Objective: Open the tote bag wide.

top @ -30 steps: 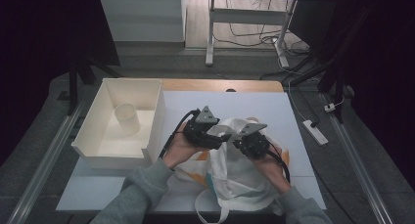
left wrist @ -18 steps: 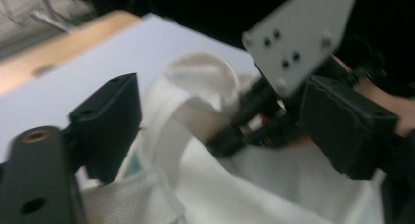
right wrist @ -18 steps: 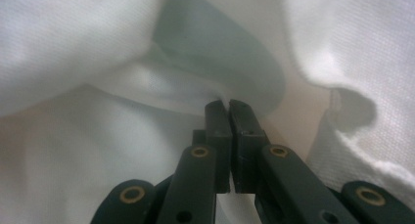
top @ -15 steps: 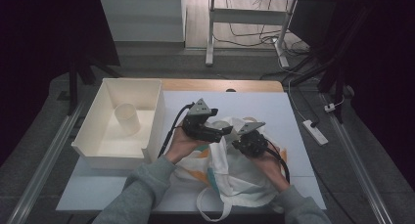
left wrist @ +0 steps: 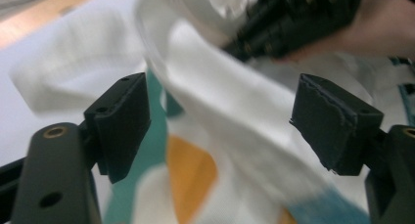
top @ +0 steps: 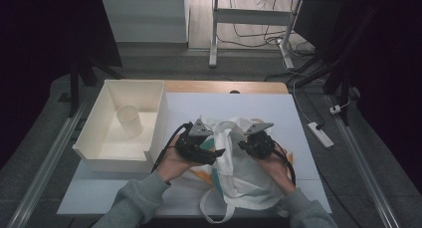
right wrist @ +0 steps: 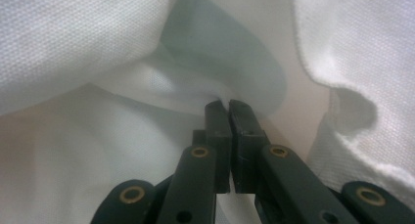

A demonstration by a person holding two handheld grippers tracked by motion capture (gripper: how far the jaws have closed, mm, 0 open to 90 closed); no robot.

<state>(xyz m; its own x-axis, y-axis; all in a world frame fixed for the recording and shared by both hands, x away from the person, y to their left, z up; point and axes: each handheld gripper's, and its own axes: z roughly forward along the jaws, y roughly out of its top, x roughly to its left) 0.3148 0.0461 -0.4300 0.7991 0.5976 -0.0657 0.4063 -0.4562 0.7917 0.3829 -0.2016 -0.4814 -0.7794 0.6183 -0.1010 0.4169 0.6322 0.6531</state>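
Beside the white bin (top: pixel 102 138), our left gripper (top: pixel 211 151) gapes, jaws having just been opening, over the tote bag (top: pixel 239 173) mid-table. We should slide one jaw inside the rim before closing. Our right gripper (right wrist: pixel 229 106) pinches its fabric.

white cloth bag (top: pixel 239 173), teal-orange print, crumpled on table

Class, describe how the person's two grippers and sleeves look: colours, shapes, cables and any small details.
Both sleeves are grey knit. The left gripper and right gripper are black, each topped by a grey three-cornered plate and trailing a black cable. Up close, the left gripper's jaws end in blocky black pads, and brass-coloured rivets dot the arms.
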